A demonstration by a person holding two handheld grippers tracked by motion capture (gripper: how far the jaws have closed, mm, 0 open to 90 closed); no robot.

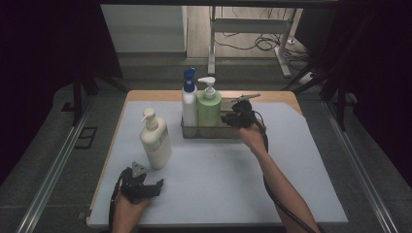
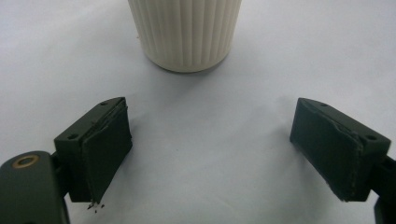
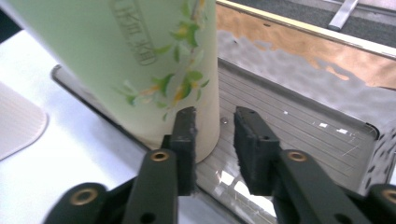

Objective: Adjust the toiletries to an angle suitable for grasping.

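Gaping slightly, right gripper [image 3: 212, 140] jaws w/ nothing pinched, beside smooth green bottle [image 3: 140, 60] in shiny tray [image 3: 327, 112].

Right gripper [image 1: 227, 118] sits just beside the green pump bottle [image 1: 209, 108] in the clear tray [image 1: 234, 132]; left gripper [image 1: 156, 186] rests near the cream bottle [image 1: 155, 142].

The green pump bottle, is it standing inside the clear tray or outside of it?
Inside. The green pump bottle stands upright in the clear tray, beside the blue-capped white bottle; its base sits within the tray's rim.
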